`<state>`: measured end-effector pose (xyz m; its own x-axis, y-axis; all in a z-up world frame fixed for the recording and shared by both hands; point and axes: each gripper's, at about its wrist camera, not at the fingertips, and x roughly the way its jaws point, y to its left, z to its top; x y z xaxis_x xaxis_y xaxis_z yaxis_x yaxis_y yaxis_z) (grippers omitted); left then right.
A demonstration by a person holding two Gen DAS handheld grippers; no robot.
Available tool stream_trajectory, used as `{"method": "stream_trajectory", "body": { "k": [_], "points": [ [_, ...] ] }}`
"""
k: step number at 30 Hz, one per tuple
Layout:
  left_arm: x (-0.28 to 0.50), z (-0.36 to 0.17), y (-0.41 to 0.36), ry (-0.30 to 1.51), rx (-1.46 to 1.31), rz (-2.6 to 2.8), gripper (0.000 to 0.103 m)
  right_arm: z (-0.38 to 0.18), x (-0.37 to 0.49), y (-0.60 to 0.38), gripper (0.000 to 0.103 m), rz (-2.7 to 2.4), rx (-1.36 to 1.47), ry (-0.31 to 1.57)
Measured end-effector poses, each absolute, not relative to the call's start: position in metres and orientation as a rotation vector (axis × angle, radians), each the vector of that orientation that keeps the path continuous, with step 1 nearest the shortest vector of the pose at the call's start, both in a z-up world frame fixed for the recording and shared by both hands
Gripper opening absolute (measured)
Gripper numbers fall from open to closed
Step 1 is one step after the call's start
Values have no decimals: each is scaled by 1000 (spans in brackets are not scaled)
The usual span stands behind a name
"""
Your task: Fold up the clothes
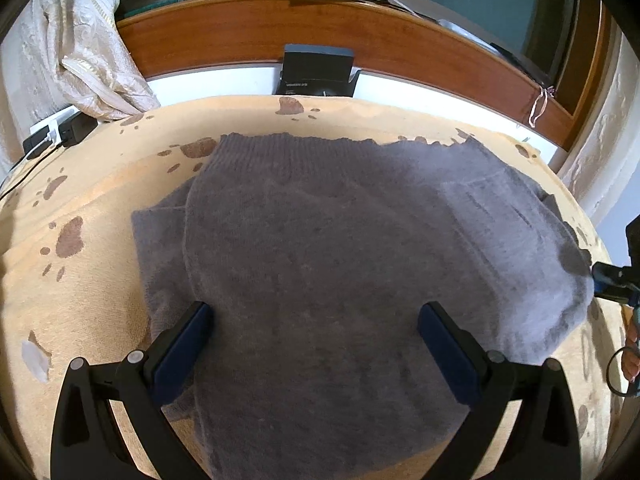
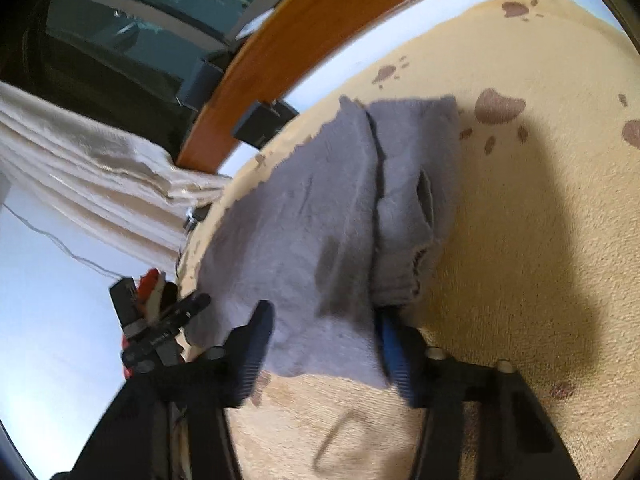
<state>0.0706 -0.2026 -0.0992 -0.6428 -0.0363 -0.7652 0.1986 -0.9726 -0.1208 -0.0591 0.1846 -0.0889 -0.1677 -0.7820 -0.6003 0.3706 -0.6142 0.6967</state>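
A grey knitted sweater [image 1: 340,248] lies folded on a beige blanket with brown paw prints [image 1: 92,292]. My left gripper [image 1: 318,326] hovers over the sweater's near part. Its jaws are open wide and the cloth lies flat under them. In the right wrist view the sweater [image 2: 320,220] runs away from me, with a folded sleeve along its right side. My right gripper [image 2: 324,346] straddles the sweater's near edge, jaws apart, the flat cloth between the blue pads [image 2: 390,344]. The picture there is blurred. The right gripper [image 1: 612,280] also shows at the right edge of the left wrist view.
A curved wooden board [image 1: 400,36] borders the far side, with black boxes [image 1: 318,70] on it and in front of it. Cream fabric [image 1: 80,40] hangs at the far left, above a black charger with a white cable [image 1: 60,136]. Bare blanket [image 2: 520,240] lies right of the sweater.
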Motion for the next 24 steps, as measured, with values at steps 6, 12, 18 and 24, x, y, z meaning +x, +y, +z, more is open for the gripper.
{"method": "stream_trajectory", "body": {
  "k": [6,12,18,24],
  "points": [
    [68,-105,-213,263,1254,-2696,103,-95,-52,186,29,-1890,1323,-492],
    [67,-106,-215,222,1269,-2672,103,-104,-29,194,14,-1852,1366,-440],
    [68,-104,-215,225,1286,-2672,103,-101,-20,191,14,-1893,1306,-385],
    [68,-104,-213,195,1305,-2679,103,-89,-13,168,4,-2051,1296,-170]
  ]
}}
